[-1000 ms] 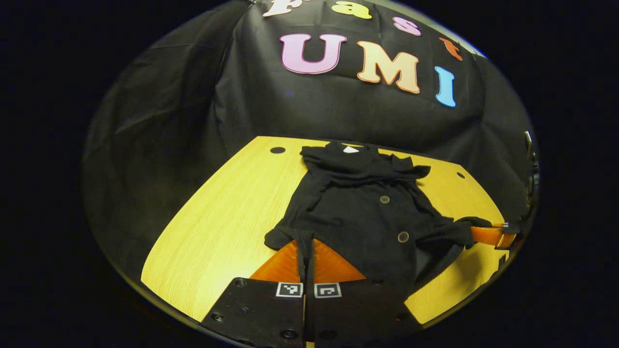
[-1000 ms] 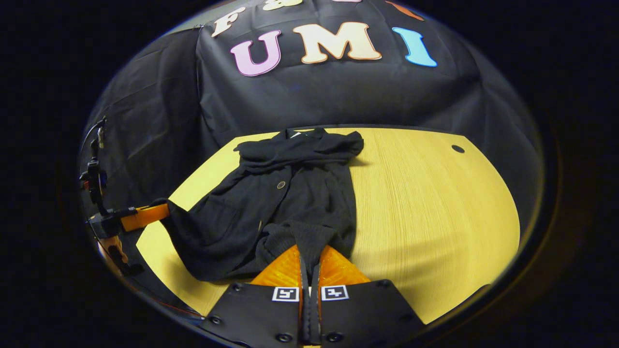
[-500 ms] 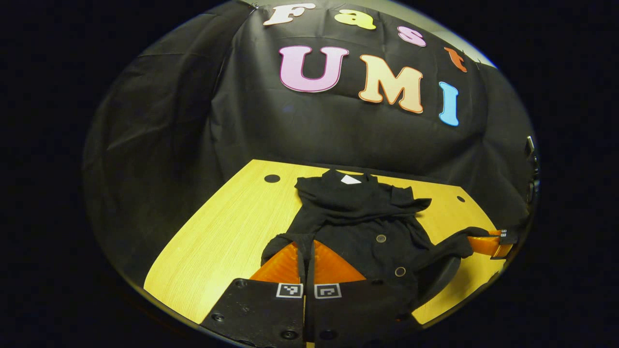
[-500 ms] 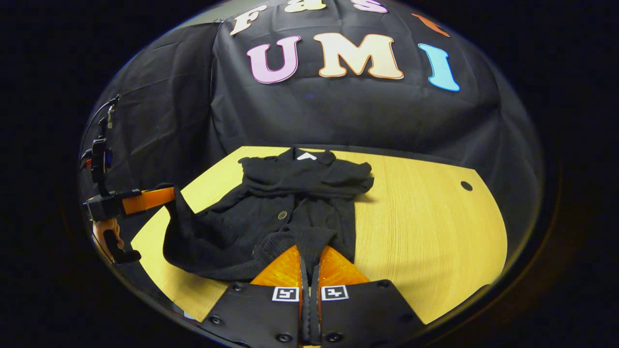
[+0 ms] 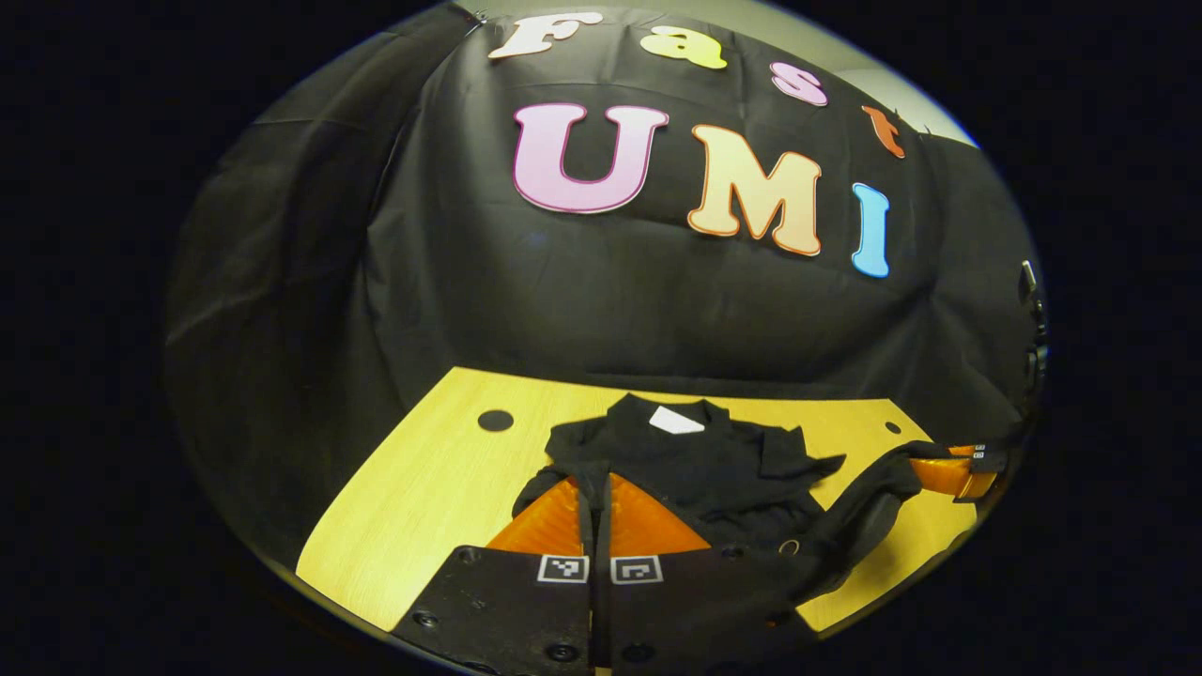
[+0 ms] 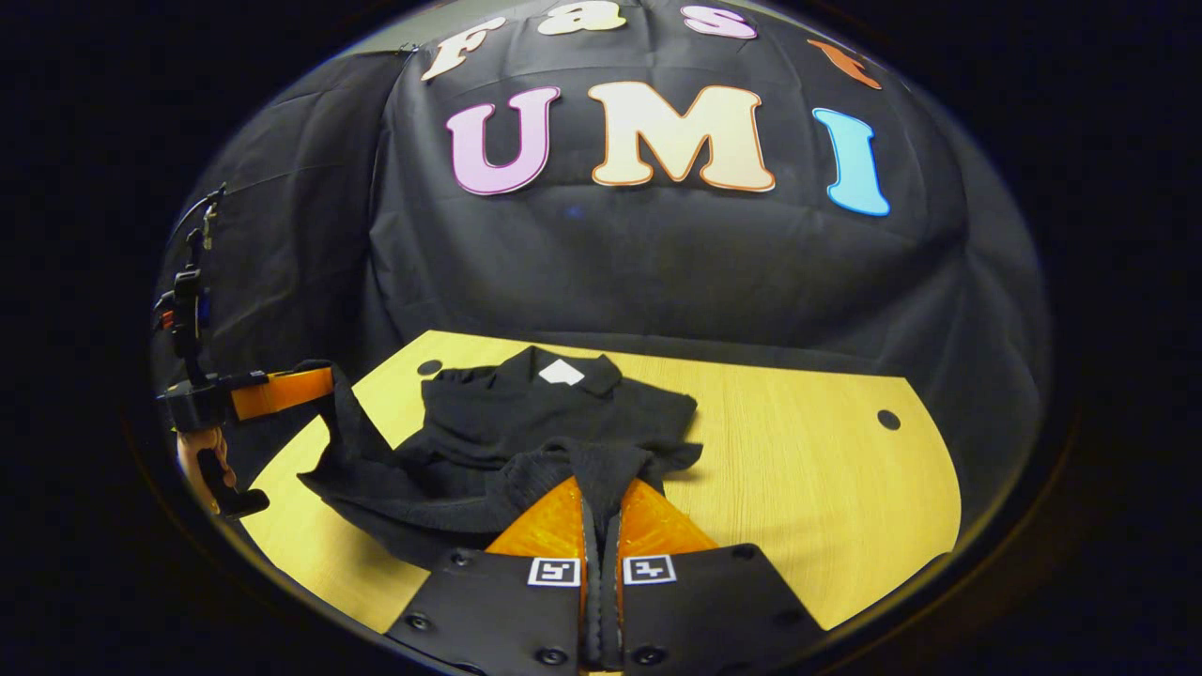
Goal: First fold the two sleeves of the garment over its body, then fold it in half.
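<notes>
Black buttoned knit garment (image 6: 526,432) lies on the yellow wooden table (image 6: 808,469), collar toward the booth wall. Left gripper (image 5: 593,502) and right gripper (image 6: 599,507) each pinch a hem corner tight, raised above the garment's body.

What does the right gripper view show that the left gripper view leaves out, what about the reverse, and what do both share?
Right gripper view: a hand holding the left gripper, clamped on a corner of the black garment. Left gripper view: a round button on the garment's front. Shared: the garment's white collar label, the yellow table, and each view's own gripper shut on the raised near hem.
</notes>
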Demonstrator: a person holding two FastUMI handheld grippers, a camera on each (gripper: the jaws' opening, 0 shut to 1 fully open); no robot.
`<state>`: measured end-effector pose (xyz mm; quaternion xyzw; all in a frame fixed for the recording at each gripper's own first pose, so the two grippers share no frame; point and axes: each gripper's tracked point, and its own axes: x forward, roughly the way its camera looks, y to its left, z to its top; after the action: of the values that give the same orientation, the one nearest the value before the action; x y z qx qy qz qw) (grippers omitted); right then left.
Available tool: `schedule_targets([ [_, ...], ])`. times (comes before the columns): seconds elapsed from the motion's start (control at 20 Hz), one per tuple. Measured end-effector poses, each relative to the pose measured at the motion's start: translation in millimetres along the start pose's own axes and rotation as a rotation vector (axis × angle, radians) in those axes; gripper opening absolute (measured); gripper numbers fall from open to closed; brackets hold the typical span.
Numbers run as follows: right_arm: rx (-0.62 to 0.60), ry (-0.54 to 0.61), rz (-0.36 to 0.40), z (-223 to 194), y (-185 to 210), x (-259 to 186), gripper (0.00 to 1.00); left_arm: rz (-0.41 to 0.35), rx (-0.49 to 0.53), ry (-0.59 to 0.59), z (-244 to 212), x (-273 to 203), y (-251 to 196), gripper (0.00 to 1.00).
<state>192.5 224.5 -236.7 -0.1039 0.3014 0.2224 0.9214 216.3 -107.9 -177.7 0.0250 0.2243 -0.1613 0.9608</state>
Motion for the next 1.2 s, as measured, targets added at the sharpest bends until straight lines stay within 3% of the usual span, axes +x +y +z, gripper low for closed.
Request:
schedule_targets([
  [0.3, 0.003, -0.022, -0.032, 33.9, -11.1, 34.8, 0.02, 0.0, 0.043, -0.021, 21.3, 42.7, -1.9, 0.0],
  [0.75, -0.012, -0.06, -0.05, 83.2, -18.5, 94.3, 0.02, 0.025, -0.009, -0.033, 39.5, 105.5, 8.4, 0.0],
  [1.2, 0.013, 0.011, -0.1, 65.0, -39.5, 173.7, 0.03, 0.048, 0.076, 0.061, -2.0, 183.1, 26.3, 0.0],
])
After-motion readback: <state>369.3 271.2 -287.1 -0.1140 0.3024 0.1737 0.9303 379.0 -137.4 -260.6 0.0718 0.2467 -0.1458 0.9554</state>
